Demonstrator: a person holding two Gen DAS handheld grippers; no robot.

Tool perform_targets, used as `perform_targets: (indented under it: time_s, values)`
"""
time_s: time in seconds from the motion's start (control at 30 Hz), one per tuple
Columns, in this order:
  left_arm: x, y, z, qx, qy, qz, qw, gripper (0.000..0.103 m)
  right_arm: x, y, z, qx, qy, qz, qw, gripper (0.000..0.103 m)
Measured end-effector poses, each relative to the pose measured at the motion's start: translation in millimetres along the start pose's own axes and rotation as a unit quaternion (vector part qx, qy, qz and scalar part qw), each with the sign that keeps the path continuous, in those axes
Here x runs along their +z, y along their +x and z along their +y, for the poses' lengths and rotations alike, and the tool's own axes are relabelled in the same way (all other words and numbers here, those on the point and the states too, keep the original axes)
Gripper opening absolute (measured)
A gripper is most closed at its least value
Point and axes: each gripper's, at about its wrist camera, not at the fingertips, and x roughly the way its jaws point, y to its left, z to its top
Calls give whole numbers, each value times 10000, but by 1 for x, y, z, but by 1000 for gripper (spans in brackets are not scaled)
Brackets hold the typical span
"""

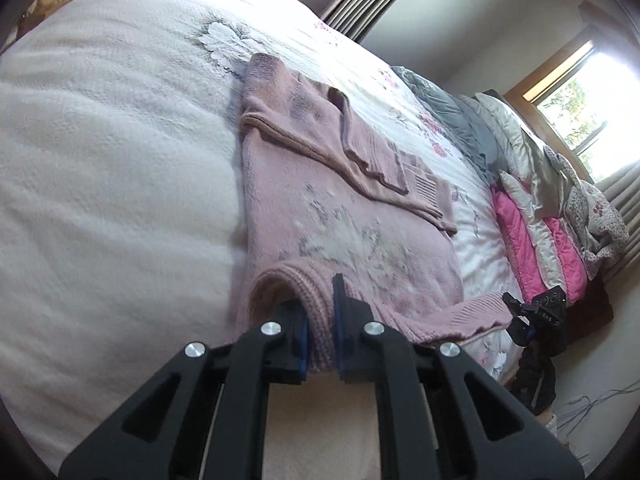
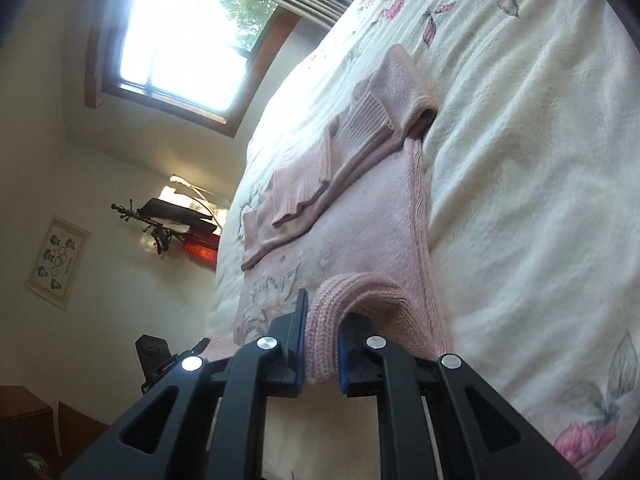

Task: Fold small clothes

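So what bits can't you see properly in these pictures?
- The pink sweater's near edge: both wrist views, hidden by the left gripper and right gripper clamping it.
- The sweater's front design: both views, too faint to tell what it shows.
- The wall picture: right view, too small to read.
- Outside the window: right view, washed out by glare.
- The person: out of frame.

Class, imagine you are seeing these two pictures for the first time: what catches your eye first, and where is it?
The pink sweater lies on the white bedspread, sleeves folded across it. The left gripper and the right gripper each pinch its ribbed near edge. A bright window glows beyond.
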Motion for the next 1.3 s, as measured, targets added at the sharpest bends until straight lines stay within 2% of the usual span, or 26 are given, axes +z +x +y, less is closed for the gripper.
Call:
perform_targets:
  time_s: [0.1,0.23,0.47,0.57,0.6,0.63,0.67,0.73,0.8,0.9,1.0,1.07,1.13,1.27,1.3]
  values:
    - [17,19,11,204,-4,59,9998,8,22,20,-9,-176,145,110,9997,12]
    - [33,43,28,225,-235,259,9991,12,39,45,-22,-403,297,252,9984,12]
    - [50,48,50,-340,-815,476,9950,13,50,51,-42,-451,606,355,9965,20]
    - [49,40,54,-580,-947,517,9925,14,48,41,-40,-478,500,275,9972,27]
    - [49,37,58,-721,-1050,504,9906,17,47,37,-38,-531,451,223,9973,35]
    - [49,33,61,-816,-1151,464,9889,20,47,31,-35,-646,373,163,9971,48]
    - [49,28,65,-878,-1256,418,9873,22,47,25,-33,-793,294,87,9964,53]
    - [50,16,73,-805,-1385,208,9869,36,48,13,-30,-820,203,-10,9964,54]
    - [53,5,72,-504,-1222,10,9912,36,47,4,-26,-812,127,-71,9966,54]
    - [57,4,61,-434,-825,45,9956,37,44,-2,-15,-823,-47,-85,9966,54]
    - [60,15,39,60,-115,99,9999,45,41,-1,-6,-824,-194,-46,9964,56]
    - [62,25,27,335,348,178,9987,45,38,3,3,-930,-379,33,9949,56]
    - [64,38,20,448,620,302,9966,47,34,10,12,-1109,-612,132,9919,57]
    - [70,58,16,618,850,462,9934,47,30,23,19,-1268,-881,293,9876,58]
    - [70,61,15,640,877,475,9930,42,30,25,21,-1288,-918,316,9869,58]
